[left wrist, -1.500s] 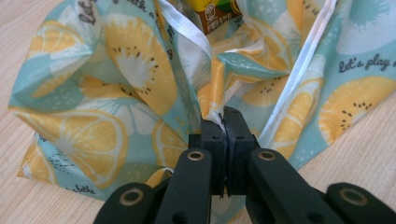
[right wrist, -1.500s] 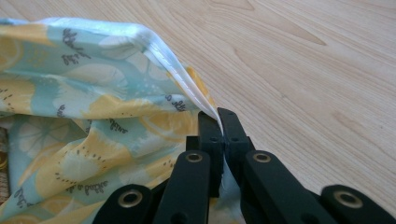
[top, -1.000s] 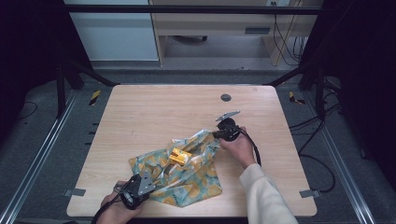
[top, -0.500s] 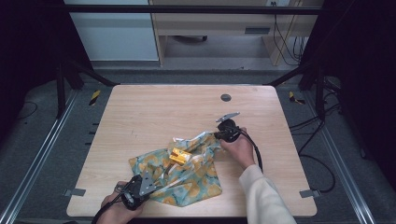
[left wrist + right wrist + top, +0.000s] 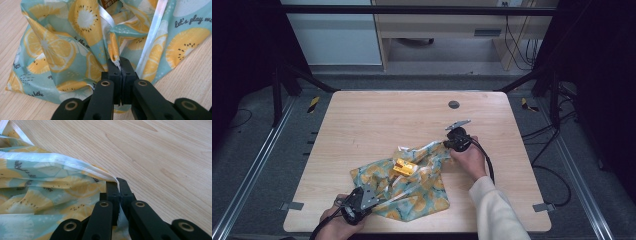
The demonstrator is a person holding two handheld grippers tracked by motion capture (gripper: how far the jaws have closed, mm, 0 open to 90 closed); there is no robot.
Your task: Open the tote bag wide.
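A teal cloth printed with lemon slices [image 5: 412,187] lies crumpled on the wooden table [image 5: 377,125], with a small orange packet [image 5: 404,167] resting on its upper middle. My left gripper [image 5: 374,199] is at the cloth's near left corner, shut on a pinched fold of the cloth [image 5: 113,53]. My right gripper [image 5: 447,143] is at the far right corner, shut on the white hemmed edge of the cloth [image 5: 75,165]. That corner is pulled taut toward the right. The jaws of both grippers are pressed together on fabric.
A round dark grommet [image 5: 454,104] sits in the table near its far edge. Black frame rails [image 5: 257,165] run along both sides of the table. Cables [image 5: 532,135] trail off the right side. Bare wood lies beyond the cloth on the far half.
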